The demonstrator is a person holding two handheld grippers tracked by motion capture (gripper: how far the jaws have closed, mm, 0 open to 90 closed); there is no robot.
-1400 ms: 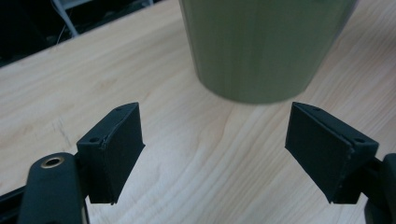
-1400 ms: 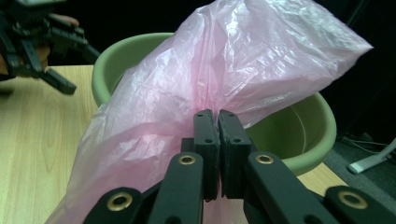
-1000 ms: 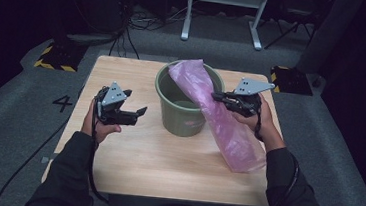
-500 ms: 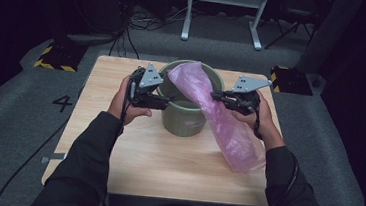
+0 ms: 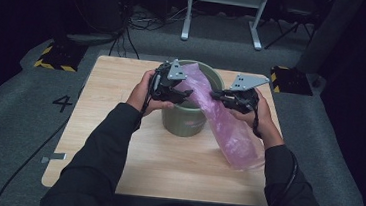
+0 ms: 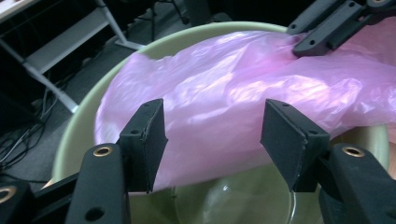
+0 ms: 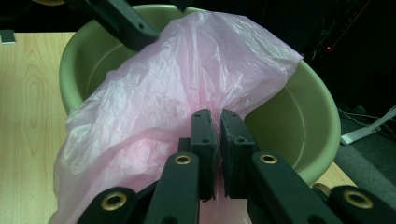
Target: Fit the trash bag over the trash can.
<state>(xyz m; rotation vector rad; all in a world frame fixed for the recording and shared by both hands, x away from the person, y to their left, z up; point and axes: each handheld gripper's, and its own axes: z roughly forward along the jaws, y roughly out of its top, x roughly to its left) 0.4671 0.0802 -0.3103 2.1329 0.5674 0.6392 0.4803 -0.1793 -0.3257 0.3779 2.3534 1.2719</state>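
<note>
The right gripper (image 7: 217, 156) has its jaws pinched tight on the pink bag (image 7: 154, 107), which drapes over the green bucket (image 7: 299, 121). The left gripper (image 6: 212, 140) has just been closing, jaws apart, bag between them, untouched.

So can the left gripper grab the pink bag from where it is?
Probably yes. The left gripper has just been closing, its open jaws either side of the pink bag above the green bucket, nothing in between. The right gripper holds the bag.
</note>
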